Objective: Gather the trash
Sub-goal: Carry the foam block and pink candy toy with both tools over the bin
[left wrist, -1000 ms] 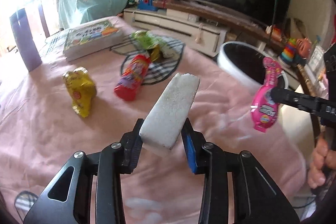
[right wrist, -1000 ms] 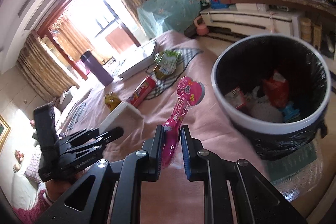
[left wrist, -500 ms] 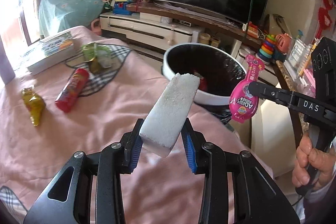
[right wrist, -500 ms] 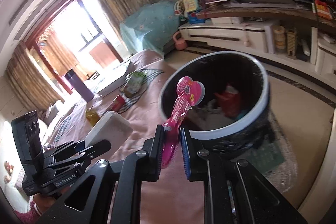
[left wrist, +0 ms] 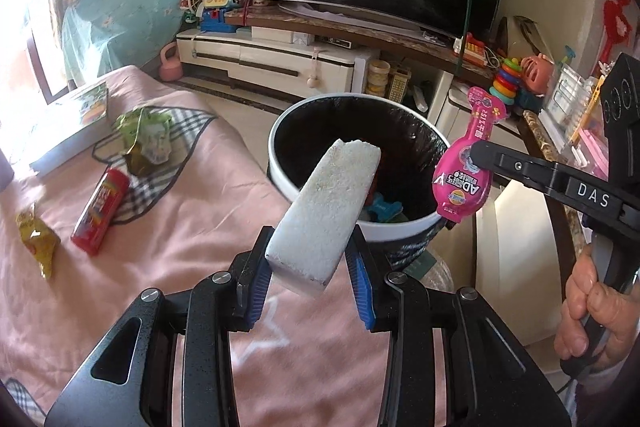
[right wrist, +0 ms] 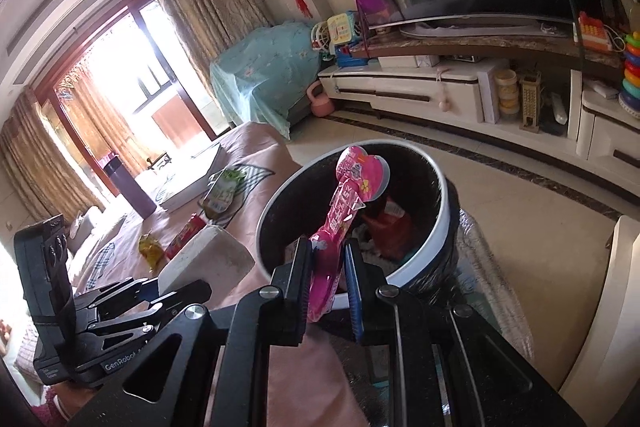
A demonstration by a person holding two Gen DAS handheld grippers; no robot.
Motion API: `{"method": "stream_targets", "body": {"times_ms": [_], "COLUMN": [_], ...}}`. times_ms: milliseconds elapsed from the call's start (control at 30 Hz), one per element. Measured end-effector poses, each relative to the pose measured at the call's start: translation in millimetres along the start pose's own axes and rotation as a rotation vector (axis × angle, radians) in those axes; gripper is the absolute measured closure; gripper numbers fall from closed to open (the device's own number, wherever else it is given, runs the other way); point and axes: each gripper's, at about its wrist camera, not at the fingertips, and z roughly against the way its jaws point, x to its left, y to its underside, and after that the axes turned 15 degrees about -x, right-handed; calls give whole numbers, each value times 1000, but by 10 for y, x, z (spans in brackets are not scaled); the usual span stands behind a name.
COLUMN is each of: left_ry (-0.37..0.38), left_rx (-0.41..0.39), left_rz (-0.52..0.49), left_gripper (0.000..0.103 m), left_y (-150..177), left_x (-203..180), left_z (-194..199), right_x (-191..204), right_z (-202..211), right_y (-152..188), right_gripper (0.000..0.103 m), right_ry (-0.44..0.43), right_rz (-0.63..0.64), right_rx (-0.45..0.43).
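My left gripper [left wrist: 308,259] is shut on a white foam block [left wrist: 326,211], held above the pink-clothed table near the trash bin [left wrist: 280,175]; it also shows in the right wrist view [right wrist: 176,291] with the block [right wrist: 208,255]. My right gripper [right wrist: 328,259] is shut on a pink pouch wrapper [right wrist: 344,211], held over the near rim of the bin [right wrist: 440,227]; in the left wrist view the pouch [left wrist: 466,179] hangs at the bin's right rim. The bin is white-rimmed, black-lined, with trash inside.
On the table lie a red tube [left wrist: 100,211], a yellow wrapper [left wrist: 36,239], a green wrapper [left wrist: 148,139] and a book [left wrist: 68,131]. A TV stand [left wrist: 280,63] and toys stand beyond the bin. A dark bottle [right wrist: 128,187] stands at the table's far end.
Both grippers have moved with their loads from over the table toward the bin. The pink pouch is now over the bin's rim, and the foam block is close to the bin's near edge.
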Motion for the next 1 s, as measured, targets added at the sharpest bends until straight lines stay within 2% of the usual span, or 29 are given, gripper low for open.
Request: {"method": "stream_targets", "body": {"times_ms": [367,1000], "left_ry": [17,27], "left_rx": [10,28], "left_rz": [8,15], "left_gripper": [69,68], "left_y": [-189,-307], "left_x": [-70,-125], "left_z": [-275,-566], "right_x": [-70,-199], "right_z": [-141,-451], "right_y": [-180,-222], "right_gripper": [87,87], "right_ry": [33,63], "right_rz": [39,60], "right_rx": [-4,58]}}
